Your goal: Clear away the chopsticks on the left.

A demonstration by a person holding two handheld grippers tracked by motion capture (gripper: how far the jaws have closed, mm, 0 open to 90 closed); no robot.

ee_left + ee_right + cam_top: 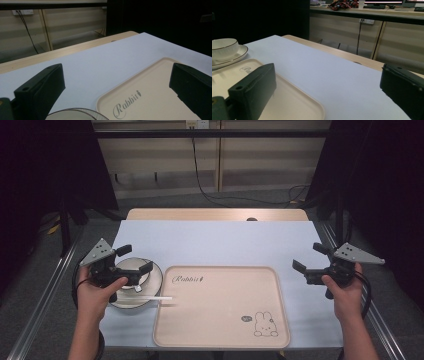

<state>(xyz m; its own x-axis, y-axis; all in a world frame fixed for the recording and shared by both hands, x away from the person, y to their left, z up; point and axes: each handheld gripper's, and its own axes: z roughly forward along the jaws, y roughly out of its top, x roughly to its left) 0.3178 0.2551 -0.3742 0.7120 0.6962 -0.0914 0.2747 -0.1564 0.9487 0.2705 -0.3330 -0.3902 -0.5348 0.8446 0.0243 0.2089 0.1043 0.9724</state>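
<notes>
The left gripper (134,259) hovers over the left edge of the table, its two blocky matte-black jaws spread wide with nothing between them; in the left gripper view they stand far apart at either side, with bare sheet and tray in the gap; a grey three-cornered plate with small holes sits on top of it and the left hand (95,292) wraps the handle from below; just under and beside these jaws lies a round, glossy cream plate (154,281) with a thin dark rim line, and on it stands a small white bowl (131,266) of smooth glazed ware, seen in the right gripper view (223,48) as a rounded cup shape edged with a fine gold-brown band; a slim white stick-like utensil (152,298) lies across the plate's near edge, its tip reaching just onto the tray; what it is exactly I cannot tell; the tray (220,340) is a flat beige rectangle with rounded corners and a low raised lip, matte like plastic, printed with a script word near its upper left and a small line-drawn rabbit (263,324) at its lower right; it rests on a pale blue-white sheet (215,242) that covers the light wooden table (215,214); the right gripper (309,261), held in the right hand (345,290) well off the tray's right edge, is likewise fully spread and holds nothing
</notes>
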